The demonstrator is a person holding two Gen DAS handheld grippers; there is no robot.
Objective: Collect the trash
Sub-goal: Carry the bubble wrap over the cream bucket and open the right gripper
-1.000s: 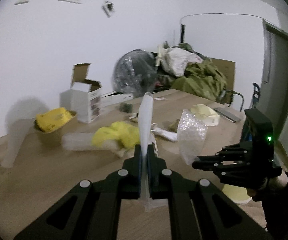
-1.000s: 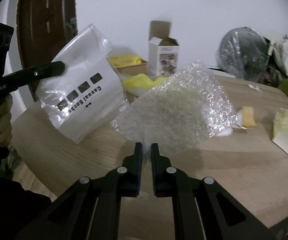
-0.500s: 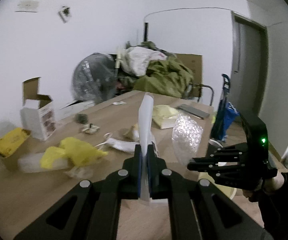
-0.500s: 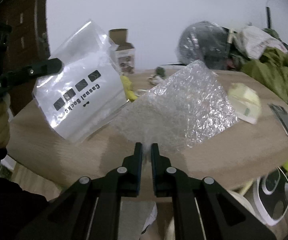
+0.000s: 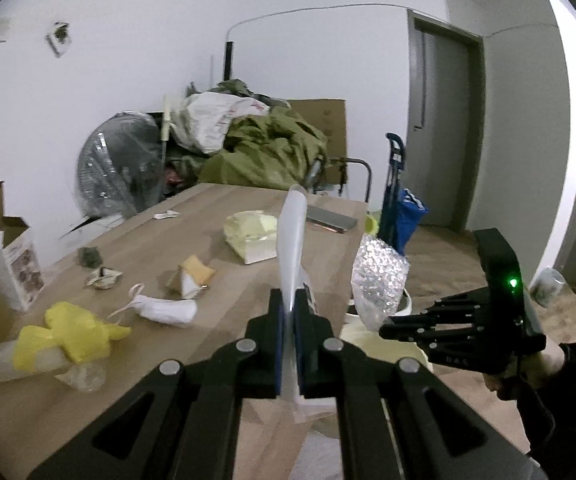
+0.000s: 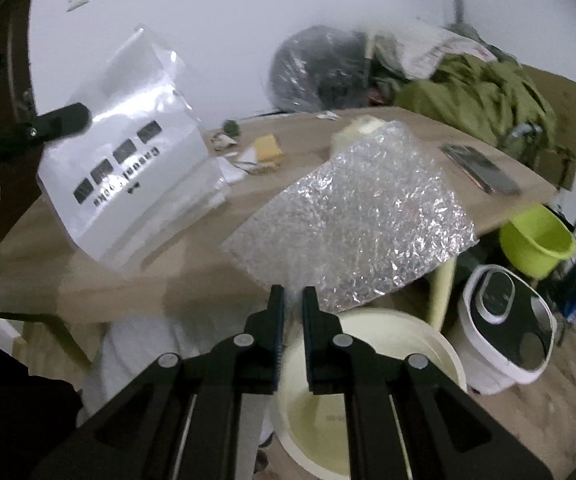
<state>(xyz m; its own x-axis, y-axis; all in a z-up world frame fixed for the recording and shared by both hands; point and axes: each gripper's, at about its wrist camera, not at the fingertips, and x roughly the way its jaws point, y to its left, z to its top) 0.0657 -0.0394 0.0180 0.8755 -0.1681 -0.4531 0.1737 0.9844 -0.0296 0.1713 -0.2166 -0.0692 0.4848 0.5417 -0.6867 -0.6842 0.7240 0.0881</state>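
My left gripper (image 5: 288,300) is shut on a clear plastic sock bag (image 5: 291,240), which stands edge-on above the jaws. In the right wrist view the same bag (image 6: 136,152) hangs flat from the left gripper (image 6: 76,116), black print on its face. My right gripper (image 6: 292,294) is shut on the corner of a bubble-wrap sheet (image 6: 359,220), held past the table's near edge. Directly below it stands a cream bucket (image 6: 447,356). From the left wrist view the right gripper (image 5: 383,330) holds the bubble wrap (image 5: 377,280) over that bucket (image 5: 367,340).
On the wooden table (image 5: 128,380) lie a yellow bag (image 5: 76,336), a white wad (image 5: 164,310), a pale yellow packet (image 5: 252,236), an open white box (image 5: 8,264) and a dark slab (image 5: 329,218). A green bucket (image 6: 535,240) and a white lidded bin (image 6: 503,316) stand on the floor.
Both grippers have swung right, from over the table to its right end, still holding the bag and the bubble wrap. The cream bucket has come into view under the right gripper.
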